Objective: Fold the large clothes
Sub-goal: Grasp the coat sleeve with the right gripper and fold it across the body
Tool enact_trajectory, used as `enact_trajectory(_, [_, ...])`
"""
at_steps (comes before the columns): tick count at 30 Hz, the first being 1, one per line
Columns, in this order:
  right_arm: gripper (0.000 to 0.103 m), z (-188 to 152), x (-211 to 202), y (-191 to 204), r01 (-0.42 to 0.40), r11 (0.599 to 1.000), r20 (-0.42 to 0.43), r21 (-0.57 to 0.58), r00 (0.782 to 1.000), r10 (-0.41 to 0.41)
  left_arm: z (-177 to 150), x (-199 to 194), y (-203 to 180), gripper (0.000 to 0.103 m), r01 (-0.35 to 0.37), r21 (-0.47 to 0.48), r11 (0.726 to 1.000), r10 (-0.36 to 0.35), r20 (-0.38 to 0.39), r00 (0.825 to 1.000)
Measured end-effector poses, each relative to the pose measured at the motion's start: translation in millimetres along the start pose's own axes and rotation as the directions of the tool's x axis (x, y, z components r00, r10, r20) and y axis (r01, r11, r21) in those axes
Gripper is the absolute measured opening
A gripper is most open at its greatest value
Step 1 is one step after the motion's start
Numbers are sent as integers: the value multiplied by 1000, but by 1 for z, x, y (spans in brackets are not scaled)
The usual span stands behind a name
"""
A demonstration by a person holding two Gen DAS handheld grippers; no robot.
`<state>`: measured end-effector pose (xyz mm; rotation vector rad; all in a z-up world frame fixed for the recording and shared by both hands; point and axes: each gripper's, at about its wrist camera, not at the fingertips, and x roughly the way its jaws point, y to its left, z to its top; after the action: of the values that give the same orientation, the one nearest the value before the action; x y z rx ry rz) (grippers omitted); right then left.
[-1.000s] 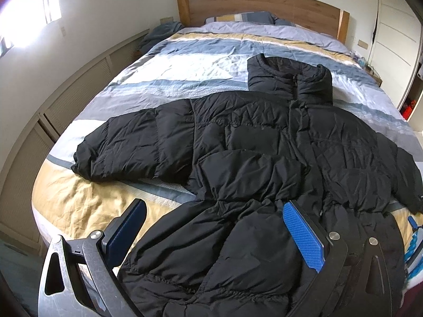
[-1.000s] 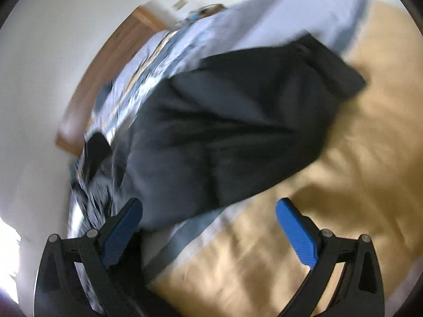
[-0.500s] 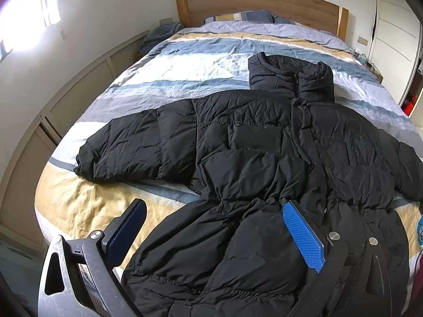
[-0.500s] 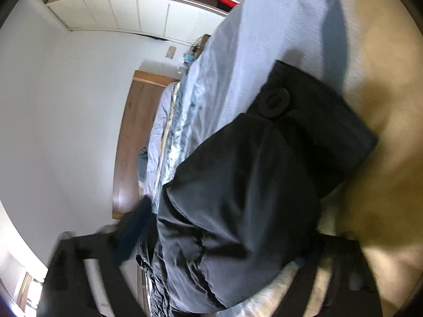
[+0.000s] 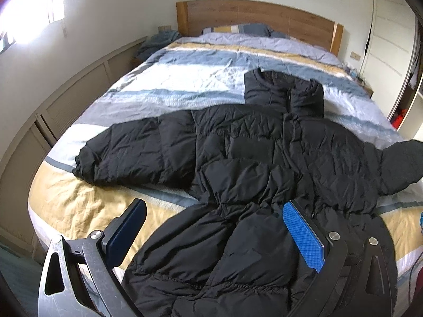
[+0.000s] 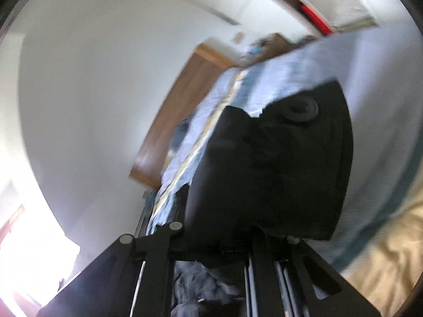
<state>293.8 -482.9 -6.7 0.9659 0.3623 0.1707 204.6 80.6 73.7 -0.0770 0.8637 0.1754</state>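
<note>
A large black puffer jacket (image 5: 251, 158) lies spread face up on the bed, collar toward the headboard, its left sleeve (image 5: 127, 153) stretched out flat. My left gripper (image 5: 214, 227) is open above the jacket's hem, holding nothing. The right sleeve (image 5: 401, 163) is raised off the bed at the right edge of the left wrist view. In the right wrist view my right gripper (image 6: 230, 240) is shut on that sleeve's cuff (image 6: 277, 171), which fills the view and shows a round snap button (image 6: 300, 109). The pads are hidden by the fabric.
The bed has a striped blue, white and yellow cover (image 5: 198, 79) and a wooden headboard (image 5: 259, 18). A panelled wall (image 5: 53, 111) runs along its left side. A white wardrobe (image 5: 388, 39) stands at the right. Pillows (image 5: 238, 29) lie by the headboard.
My right gripper closed on the right sleeve's cuff and lifted it off the bed. The left gripper stayed open and drifted slightly back from the jacket.
</note>
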Motion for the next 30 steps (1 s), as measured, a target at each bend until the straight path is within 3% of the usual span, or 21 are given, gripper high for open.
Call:
enact_trajectory(7, [10, -56, 39, 98, -97, 972, -189, -212, 980, 57, -8, -27, 29, 101, 31, -45, 999, -28, 53, 998])
enact_trajectory(12, [10, -117, 65, 136, -149, 937, -330, -317, 943, 39, -23, -37, 62, 101, 20, -98, 995, -15, 54, 998])
enact_trajectory(19, [10, -202, 88, 141, -170, 890, -502, -424, 861, -74, -44, -40, 94, 101, 11, -162, 987, -6, 33, 999])
enact_trajectory(26, [14, -289, 102, 128, -96, 809, -577, -580, 749, -324, -54, -53, 95, 101, 6, -159, 987, -1, 32, 1000])
enact_trajectory(29, [23, -307, 90, 122, -74, 786, -579, -614, 719, -385, -55, -62, 86, 101, 16, -147, 989, -11, 35, 999])
enact_trajectory(30, [31, -307, 85, 120, -78, 783, -583, -616, 715, -387, -54, -65, 82, 101, 17, -138, 990, -12, 36, 999])
